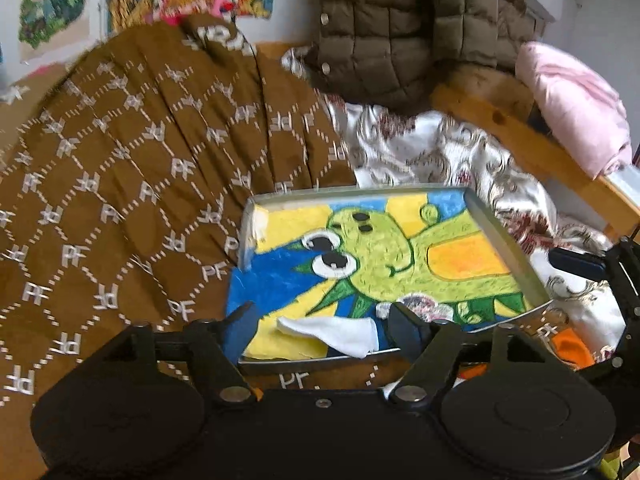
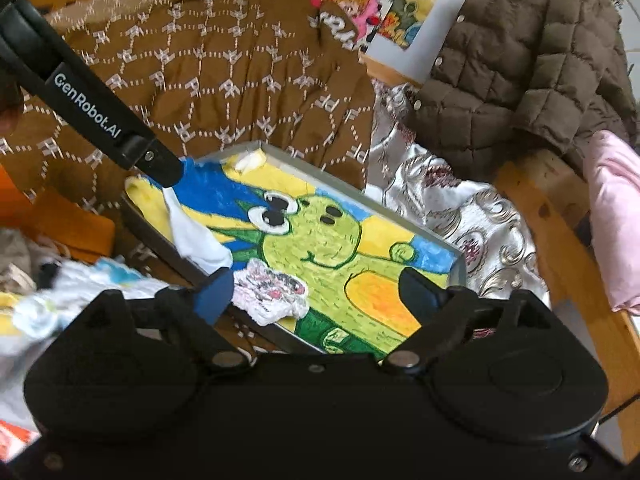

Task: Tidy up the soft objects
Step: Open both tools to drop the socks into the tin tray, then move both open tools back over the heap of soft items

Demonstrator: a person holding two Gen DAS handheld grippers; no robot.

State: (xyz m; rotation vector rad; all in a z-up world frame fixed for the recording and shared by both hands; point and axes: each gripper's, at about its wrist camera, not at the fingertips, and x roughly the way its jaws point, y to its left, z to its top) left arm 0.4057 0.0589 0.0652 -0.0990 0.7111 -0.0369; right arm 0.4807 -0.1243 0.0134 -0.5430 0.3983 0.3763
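Observation:
A grey tray lined with a picture of a green cartoon creature rests on the bedding. A plain white cloth lies flat at its near edge, between the spread fingers of my left gripper, which is open and does not press on it. In the right wrist view a crumpled white cloth with pink and grey print lies in the tray. My right gripper hangs open just above that cloth. The white cloth shows there too, under one of the left gripper's fingers.
A brown blanket with white lettering is heaped left of the tray. Silver floral fabric, a quilted olive jacket, a pink cloth and a wooden frame lie behind and right. Mixed clothes are piled at the near left.

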